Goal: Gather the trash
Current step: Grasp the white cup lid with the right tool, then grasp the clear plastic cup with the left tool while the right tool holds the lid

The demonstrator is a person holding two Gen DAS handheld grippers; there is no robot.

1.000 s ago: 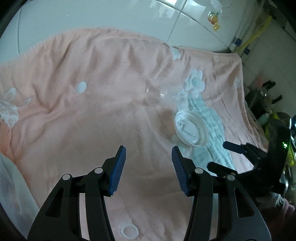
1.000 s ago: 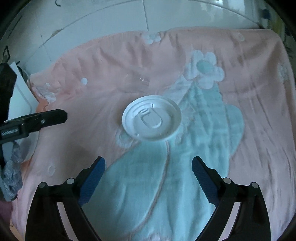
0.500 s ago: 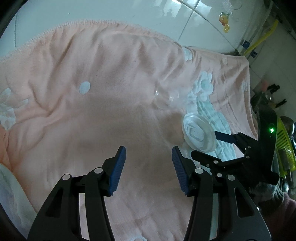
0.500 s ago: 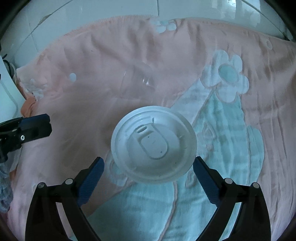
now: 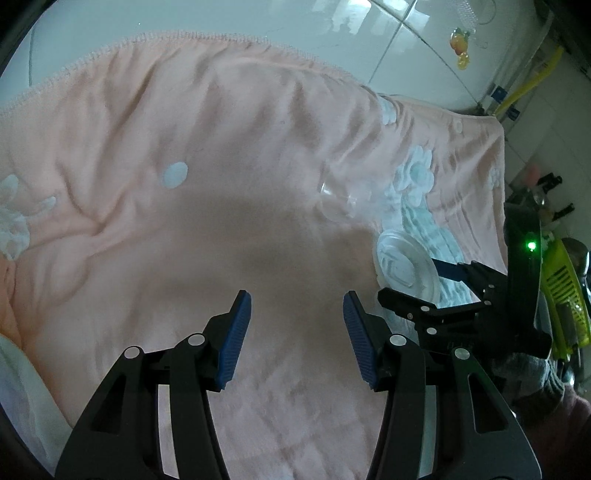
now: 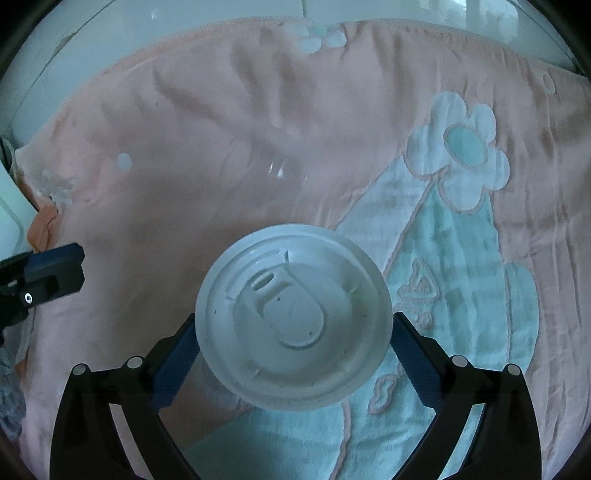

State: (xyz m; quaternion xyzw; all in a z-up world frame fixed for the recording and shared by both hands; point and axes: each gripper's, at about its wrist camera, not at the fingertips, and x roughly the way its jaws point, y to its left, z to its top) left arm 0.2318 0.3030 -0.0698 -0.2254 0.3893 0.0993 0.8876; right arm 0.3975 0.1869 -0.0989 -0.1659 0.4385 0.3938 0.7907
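A white plastic cup lid (image 6: 293,317) lies on the pink and teal blanket (image 6: 184,184). My right gripper (image 6: 293,338) is open, its blue pads on either side of the lid's rim, touching or nearly so. The lid also shows in the left wrist view (image 5: 406,264), with the right gripper (image 5: 436,291) around it. A clear plastic cup (image 5: 338,195) lies on its side on the blanket beyond the lid; it also shows in the right wrist view (image 6: 280,162). My left gripper (image 5: 297,339) is open and empty above bare pink blanket, left of the lid.
White tiled wall (image 5: 295,22) runs behind the blanket's far edge. A yellow-green object (image 5: 561,291) and dark items (image 5: 546,184) stand at the right beyond the blanket. White cloth (image 5: 22,387) lies at the lower left.
My right gripper has moved forward until the lid sits between its pads. My left gripper has drifted forward and left over the blanket, still open.
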